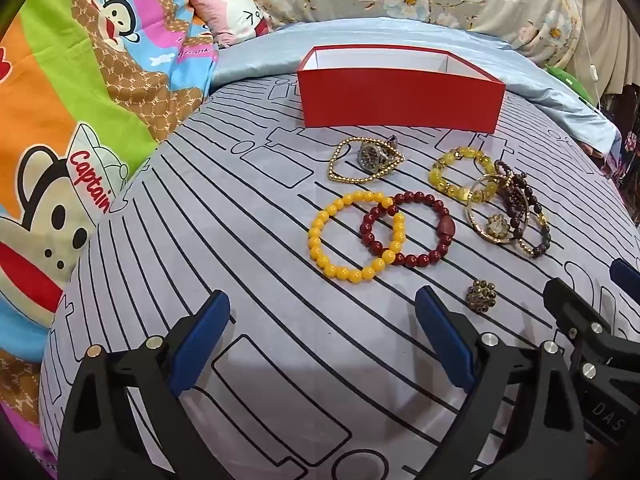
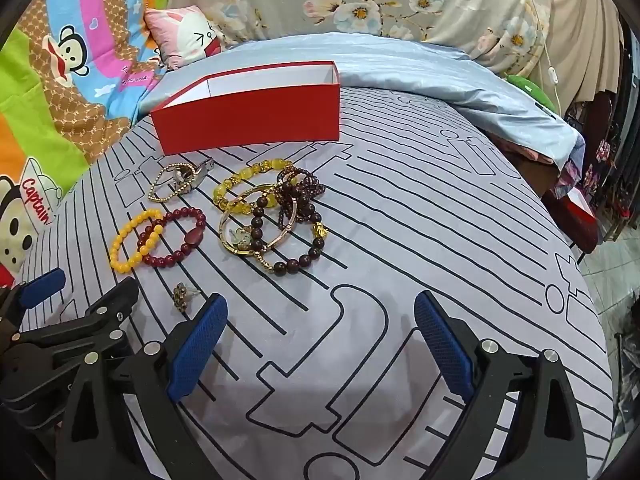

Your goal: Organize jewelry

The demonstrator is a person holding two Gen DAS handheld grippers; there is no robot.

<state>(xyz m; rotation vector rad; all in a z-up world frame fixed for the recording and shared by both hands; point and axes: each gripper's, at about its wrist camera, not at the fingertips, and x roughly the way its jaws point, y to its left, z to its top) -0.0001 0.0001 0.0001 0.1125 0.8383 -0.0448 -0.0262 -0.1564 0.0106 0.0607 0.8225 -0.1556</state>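
Item: loose jewelry on the striped bedsheet (image 1: 248,240), all lying ahead of both grippers, with the open red box (image 1: 400,100) beyond it at the far side. Nearest piece: a small beaded earring (image 1: 481,294), just ahead of the left gripper (image 1: 322,344), off its right finger and between the two tools; the yellow bead bracelet (image 1: 356,236), overlapping a dark red bracelet (image 1: 408,228), lies straight ahead of the left. Left gripper and right gripper (image 2: 320,344): jaws spread wide, empty, tilted down at the sheet.
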